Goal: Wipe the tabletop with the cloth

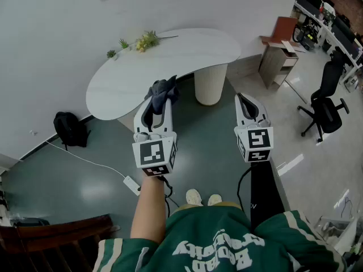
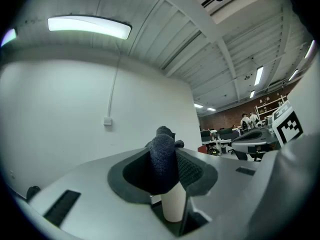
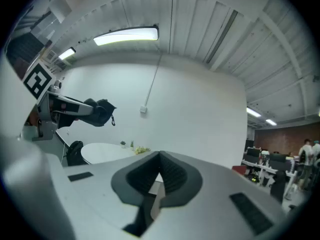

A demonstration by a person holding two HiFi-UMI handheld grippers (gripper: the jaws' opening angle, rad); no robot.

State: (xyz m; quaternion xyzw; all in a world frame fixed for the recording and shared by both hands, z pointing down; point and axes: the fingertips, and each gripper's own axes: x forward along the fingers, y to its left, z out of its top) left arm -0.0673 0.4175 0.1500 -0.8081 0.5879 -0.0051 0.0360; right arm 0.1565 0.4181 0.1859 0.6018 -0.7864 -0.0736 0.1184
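At centre left of the head view, the left tool clamps a dark cloth, raised before the white surface's near edge. Right of centre, the right tool is closed on nothing, over the floor.

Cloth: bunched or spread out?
Bunched: the cloth is a dark wad pinched in the left gripper.
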